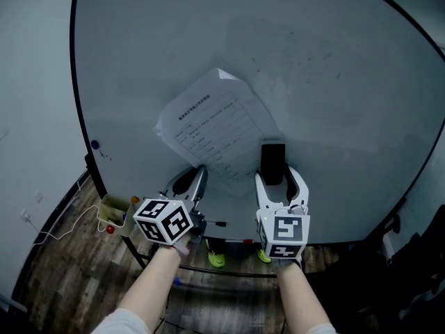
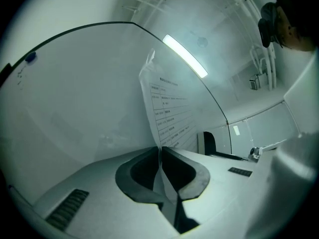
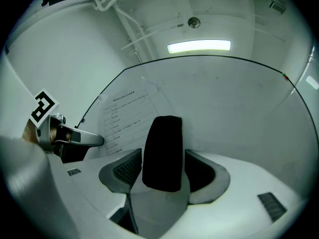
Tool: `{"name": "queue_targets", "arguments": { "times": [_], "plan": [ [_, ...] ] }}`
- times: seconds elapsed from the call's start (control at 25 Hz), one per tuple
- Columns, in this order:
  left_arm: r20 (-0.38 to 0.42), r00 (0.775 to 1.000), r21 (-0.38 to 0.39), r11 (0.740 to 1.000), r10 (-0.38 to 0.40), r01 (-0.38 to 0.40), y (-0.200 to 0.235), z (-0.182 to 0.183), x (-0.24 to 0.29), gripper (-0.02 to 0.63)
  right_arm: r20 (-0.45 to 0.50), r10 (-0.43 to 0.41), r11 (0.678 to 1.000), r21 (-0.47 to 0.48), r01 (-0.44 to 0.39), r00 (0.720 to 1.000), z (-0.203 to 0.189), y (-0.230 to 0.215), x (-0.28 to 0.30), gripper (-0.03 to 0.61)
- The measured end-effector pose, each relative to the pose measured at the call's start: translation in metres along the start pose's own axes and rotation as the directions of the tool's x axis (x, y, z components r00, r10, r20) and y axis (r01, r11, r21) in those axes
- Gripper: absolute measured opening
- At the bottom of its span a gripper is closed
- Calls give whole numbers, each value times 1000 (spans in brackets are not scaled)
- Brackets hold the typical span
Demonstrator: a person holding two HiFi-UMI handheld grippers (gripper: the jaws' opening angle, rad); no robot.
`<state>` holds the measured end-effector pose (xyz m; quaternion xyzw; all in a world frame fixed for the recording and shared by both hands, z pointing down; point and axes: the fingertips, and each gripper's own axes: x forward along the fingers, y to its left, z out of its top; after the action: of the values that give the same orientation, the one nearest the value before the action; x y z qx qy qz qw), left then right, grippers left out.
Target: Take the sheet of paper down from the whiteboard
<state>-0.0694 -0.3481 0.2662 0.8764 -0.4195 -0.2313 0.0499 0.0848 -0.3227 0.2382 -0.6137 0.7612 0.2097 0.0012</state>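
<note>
All three cameras closely face the whiteboard (image 1: 327,82).

One whiteboard (image 1: 313,82), one sheet of paper (image 1: 215,127), one black eraser (image 1: 272,160), one blue magnet (image 1: 94,145), one yellowish tray (image 1: 111,207), one ceiling light (image 3: 199,46) — and two claws: left claw (image 1: 201,168), right claw (image 1: 279,181).

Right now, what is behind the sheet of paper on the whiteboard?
Only whiteboard shows around the sheet of paper; the patch behind it is covered, and no fastener shows. The left gripper is shut on its lower edge; the right gripper holds a black block.
</note>
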Motion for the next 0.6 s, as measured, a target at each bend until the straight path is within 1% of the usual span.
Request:
{"name": "queue_targets", "arguments": {
  "times": [0.16,0.2,0.32,0.4,0.48,0.52,0.56,0.6],
  "plan": [
    [4,1000,2,1000,-9,9,-1,0,-1,17,-7,-26,1000,13,26,1000,-6,-3,-9,259],
    [3,1000,2,1000,-10,10,-2,0,-1,17,-2,-39,999,-2,39,999,-6,-3,-12,259],
    [5,1000,2,1000,-14,14,-3,0,-2,15,43,-59,993,-98,63,997,0,5,-25,259],
    [7,1000,4,1000,-18,18,-3,0,-2,15,80,-39,988,-146,50,996,5,16,-30,258],
    [7,1000,8,1000,-22,22,-3,1,-3,15,98,13,982,-186,6,995,6,30,-30,248],
    [5,1000,10,1000,-25,24,-4,1,-3,15,88,41,981,-192,-24,995,4,36,-28,183],
    [4,1000,9,1000,-27,27,-4,1,-3,15,69,64,982,-184,-51,996,1,42,-25,63],
    [2,1000,7,1000,-30,30,-4,1,-3,15,49,83,983,-171,-73,995,-2,46,-22,48]
  ]
}}
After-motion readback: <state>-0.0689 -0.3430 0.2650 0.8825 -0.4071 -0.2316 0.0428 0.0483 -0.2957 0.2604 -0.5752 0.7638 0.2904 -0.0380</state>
